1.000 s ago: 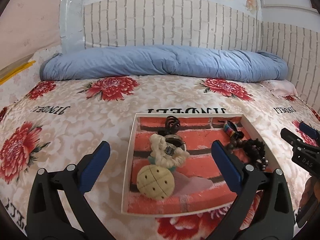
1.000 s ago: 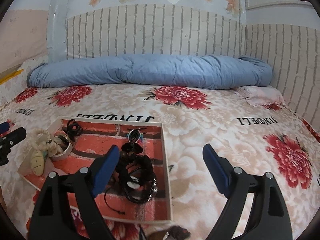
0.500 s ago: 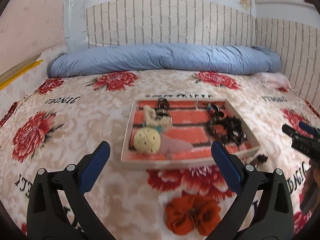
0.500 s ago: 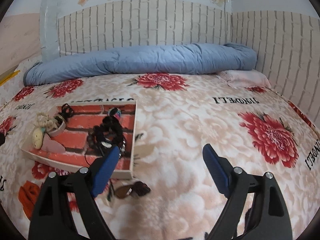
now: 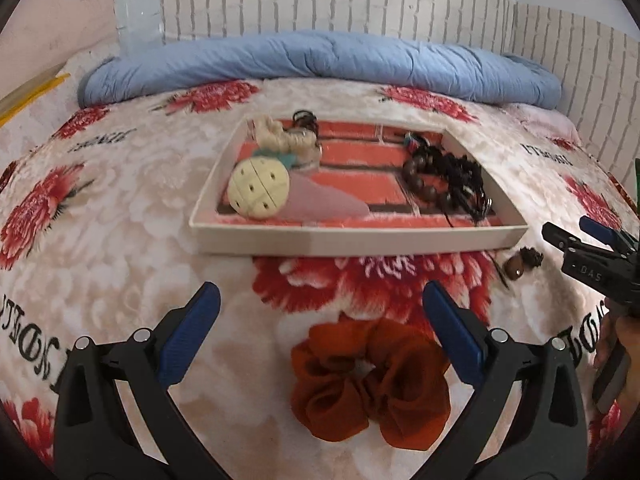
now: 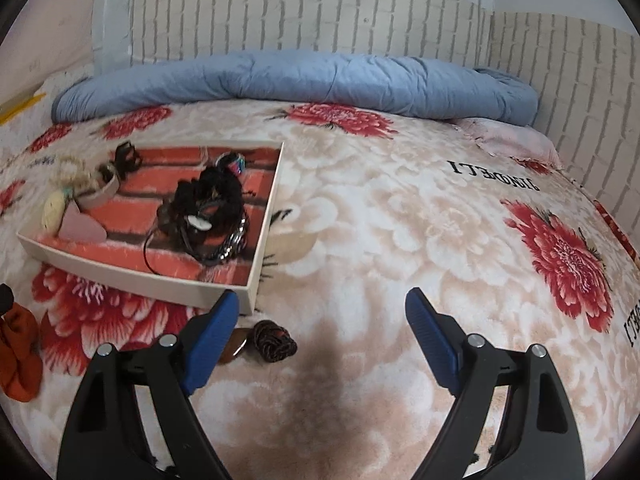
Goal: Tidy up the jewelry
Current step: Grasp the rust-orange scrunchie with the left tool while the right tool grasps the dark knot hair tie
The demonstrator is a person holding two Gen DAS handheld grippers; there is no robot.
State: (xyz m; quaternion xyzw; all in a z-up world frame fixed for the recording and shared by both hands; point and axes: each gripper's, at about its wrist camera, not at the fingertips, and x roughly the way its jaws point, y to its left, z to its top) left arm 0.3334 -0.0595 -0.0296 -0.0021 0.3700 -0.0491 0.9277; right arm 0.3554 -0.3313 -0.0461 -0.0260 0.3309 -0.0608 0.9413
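Both my tools, left tool (image 5: 320, 320) and right tool (image 6: 322, 320) spread and empty, have pulled back from the tray (image 5: 352, 238), exposing the orange scrunchie (image 5: 370, 384) and knotted bead pendant (image 6: 266, 340) still to collect from the bed (image 6: 400, 220).

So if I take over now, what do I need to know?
Left tool: open, empty, over the orange scrunchie.
Right tool: open, empty, near the brown pendant on the blanket.
Tray: holds the cream ball, bead bracelets and hair ties.
Done: most pieces are in the tray.
Left: put the scrunchie and pendant in.
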